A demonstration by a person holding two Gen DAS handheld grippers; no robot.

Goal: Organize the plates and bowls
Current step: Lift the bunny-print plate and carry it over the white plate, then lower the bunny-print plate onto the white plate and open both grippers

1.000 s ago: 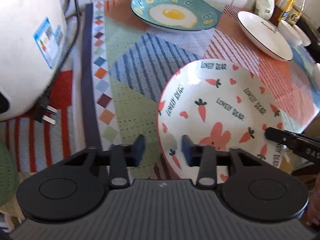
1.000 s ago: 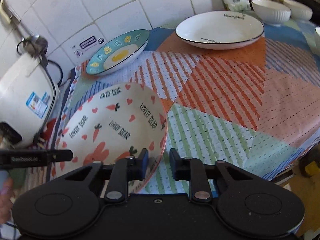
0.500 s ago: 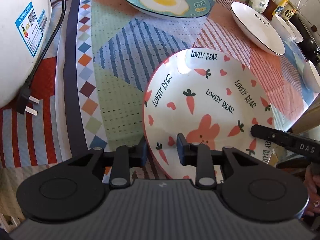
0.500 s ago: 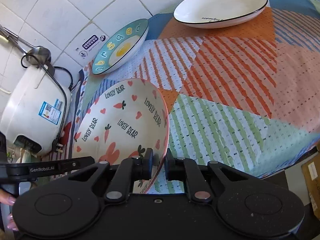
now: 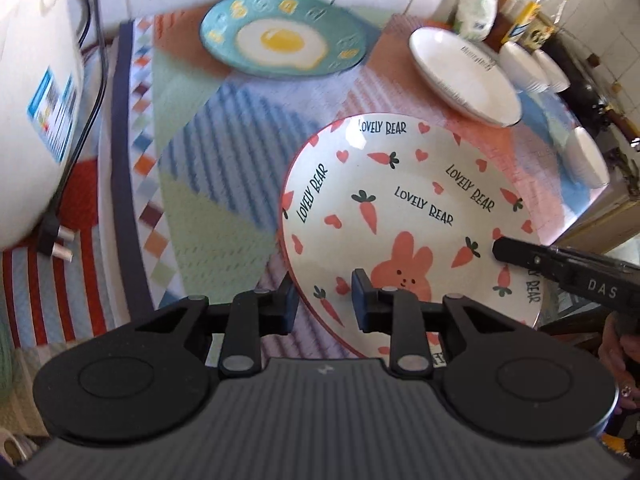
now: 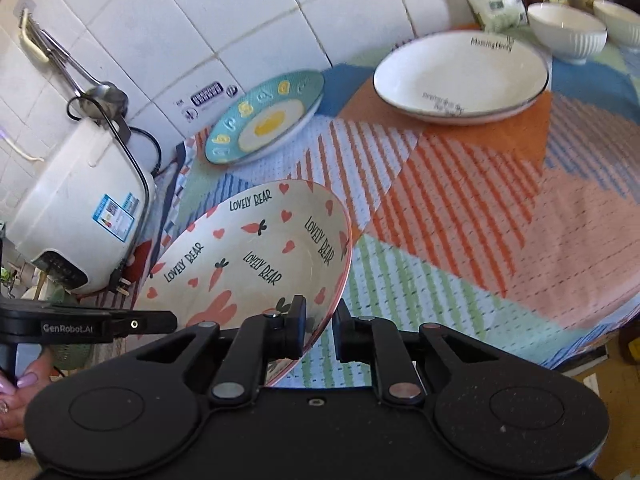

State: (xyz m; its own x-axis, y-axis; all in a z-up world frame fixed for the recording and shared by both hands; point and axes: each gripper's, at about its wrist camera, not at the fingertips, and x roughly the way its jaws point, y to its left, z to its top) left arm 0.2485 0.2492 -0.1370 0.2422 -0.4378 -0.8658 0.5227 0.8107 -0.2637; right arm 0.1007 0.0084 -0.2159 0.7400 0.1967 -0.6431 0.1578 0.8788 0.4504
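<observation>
A deep cream plate with carrots, a pink rabbit and "LOVELY BEAR" lettering (image 5: 400, 208) (image 6: 248, 256) hangs tilted above the patterned tablecloth (image 5: 208, 184). My left gripper (image 5: 322, 306) straddles its near-left rim, one finger under and one inside; the jaws are closing on it. My right gripper (image 6: 320, 328) is shut on the opposite rim. Each gripper shows in the other's view: the right gripper's finger (image 5: 560, 268) reaches over the plate's right rim, and the left gripper's finger (image 6: 100, 324) comes in from the left.
A teal fried-egg plate (image 5: 280, 36) (image 6: 264, 120) lies at the back. A white black-rimmed plate (image 5: 464, 72) (image 6: 460, 72), white bowls (image 5: 520, 66) (image 6: 568, 36) and bottles (image 5: 528, 12) stand back right. A white rice cooker (image 5: 32, 80) (image 6: 80, 208) with its loose plug (image 5: 56, 236) sits left.
The carrot plate has risen off the tablecloth with both grippers on its rim. Both views have pulled back from the table, and the left fingers stand closer together.
</observation>
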